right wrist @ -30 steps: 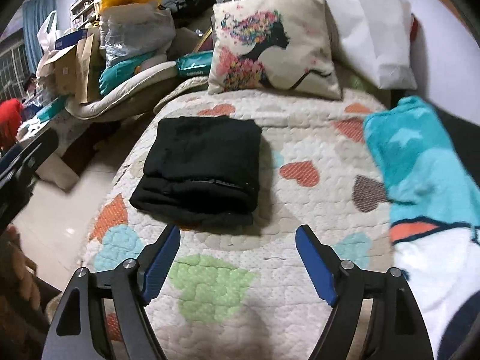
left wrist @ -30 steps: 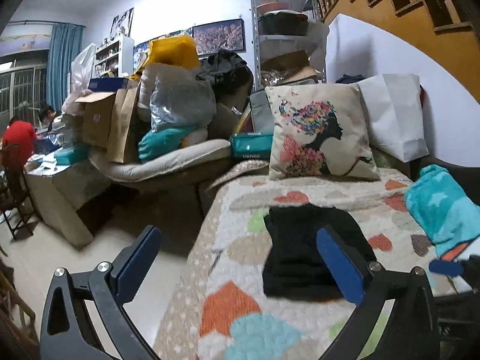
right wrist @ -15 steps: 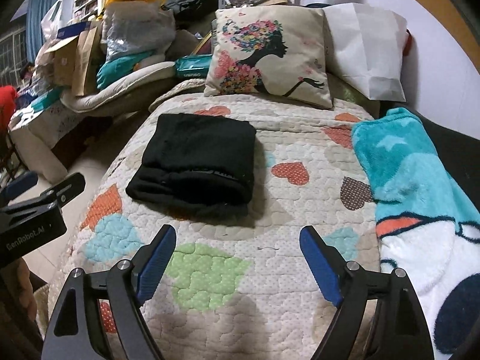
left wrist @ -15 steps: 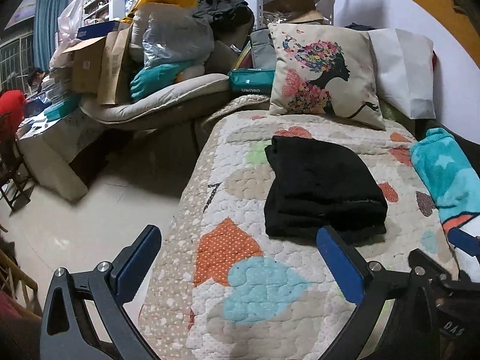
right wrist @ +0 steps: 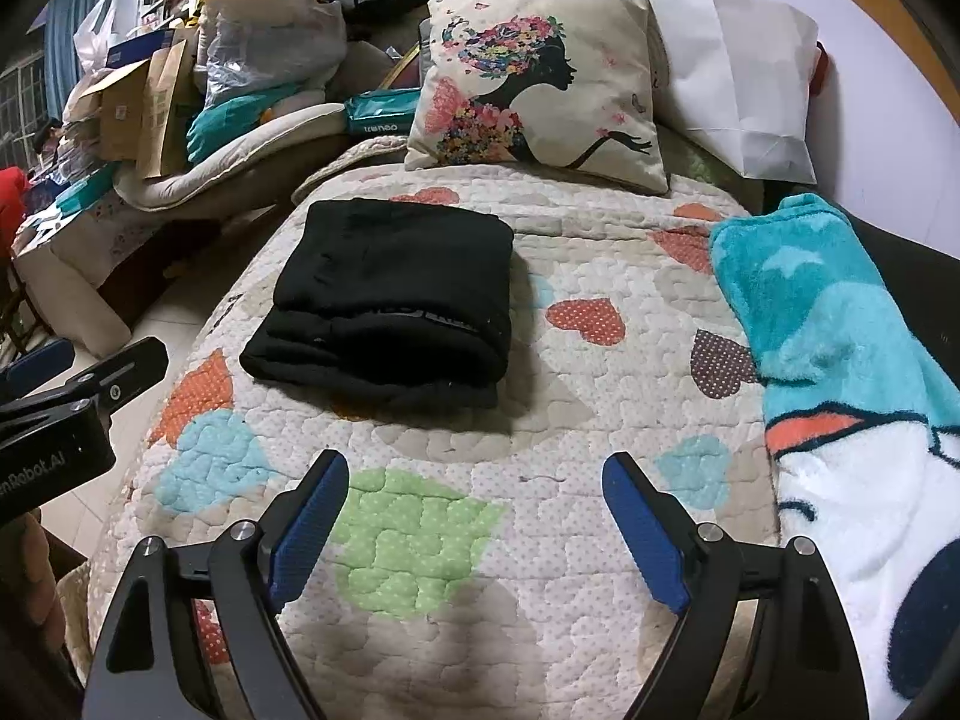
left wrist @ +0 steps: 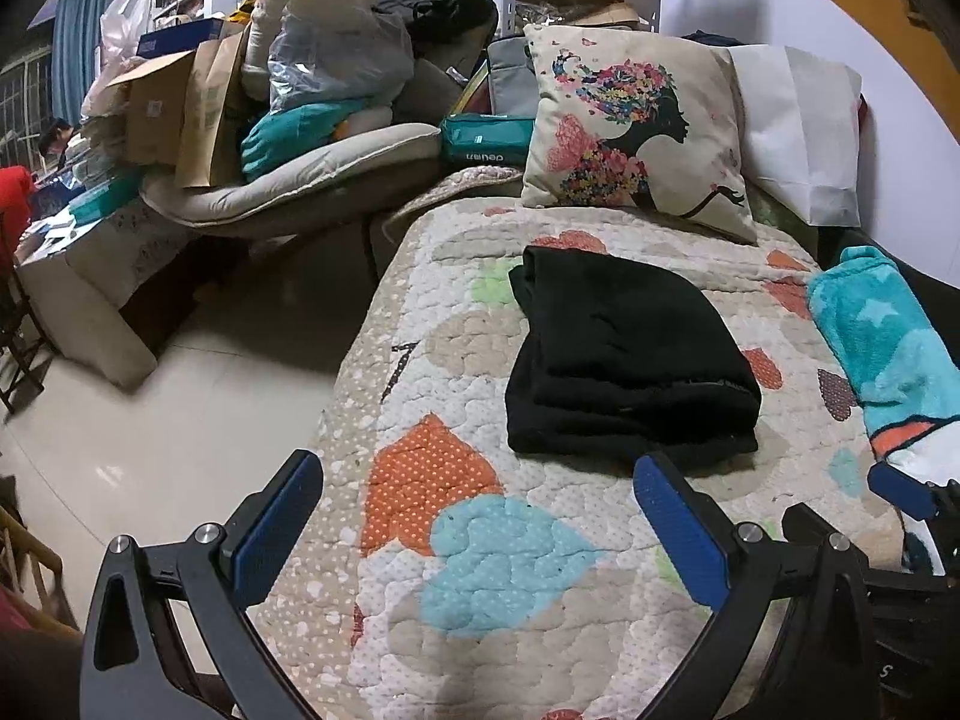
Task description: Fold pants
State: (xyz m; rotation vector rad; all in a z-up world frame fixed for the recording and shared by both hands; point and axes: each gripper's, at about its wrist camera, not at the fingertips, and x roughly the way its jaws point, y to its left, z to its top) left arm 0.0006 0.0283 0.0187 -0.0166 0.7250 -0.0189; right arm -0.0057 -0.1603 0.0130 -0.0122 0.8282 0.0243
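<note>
Your black folded fabric pants [right wrist: 390, 294] sit as a compact rectangular bundle w/ stacked layers on the heart-patterned quilted bedspread [right wrist: 420, 528], left of centre, in front of the cream cushion w/ a flower-haired silhouette print [right wrist: 540, 78]. Edges look roughly squared, thick fold facing you, so the folding reads as basically done; what's left, if anything, is a tidy of the slightly splayed lower layer, or nothing at all.

Your left gripper [left wrist: 480, 516] is spread wide, nothing between the blue pads, hovering near the bundle's front edge, not touching it. Your right gripper [right wrist: 474, 516] has its jaws spread too; they've just been widening, w/ only bare quilt between them, well short of the pants. The teal-and-white fleece blanket [right wrist: 840, 330] on the right lies apart from the bundle.
</note>
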